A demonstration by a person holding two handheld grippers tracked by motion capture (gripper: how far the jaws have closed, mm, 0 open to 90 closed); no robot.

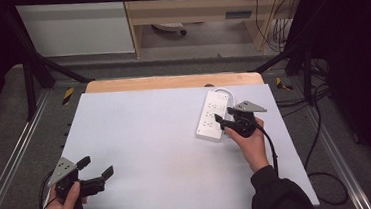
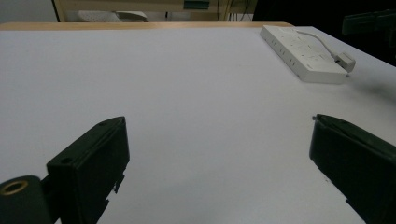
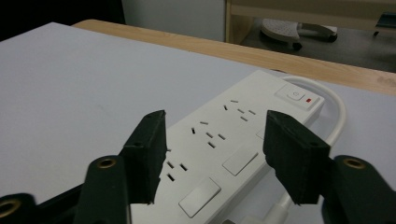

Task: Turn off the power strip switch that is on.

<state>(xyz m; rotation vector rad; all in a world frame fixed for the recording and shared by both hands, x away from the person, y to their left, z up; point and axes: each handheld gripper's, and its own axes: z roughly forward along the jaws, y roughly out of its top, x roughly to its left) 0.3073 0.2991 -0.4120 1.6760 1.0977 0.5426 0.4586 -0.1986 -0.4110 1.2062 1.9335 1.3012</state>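
Held low over the near left corner of the white bench (image 1: 142,153), the left gripper (image 1: 97,166) is spread wide above bare surface, while the right gripper (image 1: 221,122), also spread, is poised over the one white power strip (image 1: 211,113) near the far right edge.

I'm working in what looks like a lab test bay: a white table (image 1: 142,153) boxed in by a black metal frame (image 1: 30,71), loose cables (image 1: 320,124) trailing over grey carpet (image 1: 5,128), and beyond it plain wooden shelving (image 1: 191,6) (a wheeled base parked underneath).
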